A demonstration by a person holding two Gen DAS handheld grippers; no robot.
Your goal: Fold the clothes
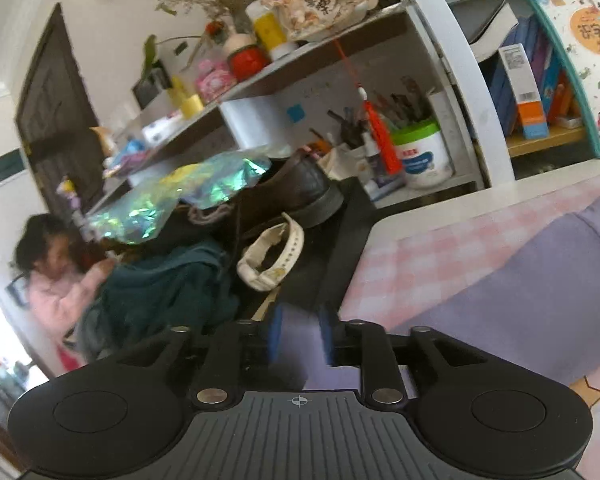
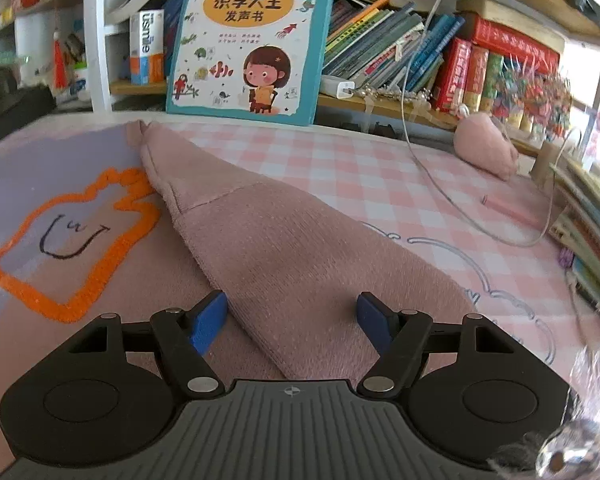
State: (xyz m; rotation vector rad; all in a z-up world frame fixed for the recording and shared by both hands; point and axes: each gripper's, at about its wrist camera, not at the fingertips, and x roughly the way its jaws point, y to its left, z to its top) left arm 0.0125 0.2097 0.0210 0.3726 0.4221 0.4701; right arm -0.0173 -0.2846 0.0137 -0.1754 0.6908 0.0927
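A sweater lies spread on the pink checked tablecloth (image 2: 340,168). Its purple front (image 2: 40,168) carries an orange outline drawing (image 2: 72,248), and a pink knit part (image 2: 284,248) is folded across it toward the far table edge. My right gripper (image 2: 291,322) hovers low over the near end of this pink fold, open wide, its blue pads (image 2: 209,322) on either side of the fabric without pressing it. In the left wrist view the purple cloth (image 1: 500,300) fills the lower right. My left gripper (image 1: 301,334) stands over its left edge, narrowly open, nothing pinched between its pads.
A bookshelf (image 2: 420,52) runs along the back with a big picture book (image 2: 252,40) leaning on it. A pink plush (image 2: 486,146) and a white cable (image 2: 440,184) lie at the table's right. Left of the table are a dark green clothes pile (image 1: 168,292), a shoe (image 1: 300,196) and a person in pink (image 1: 56,280).
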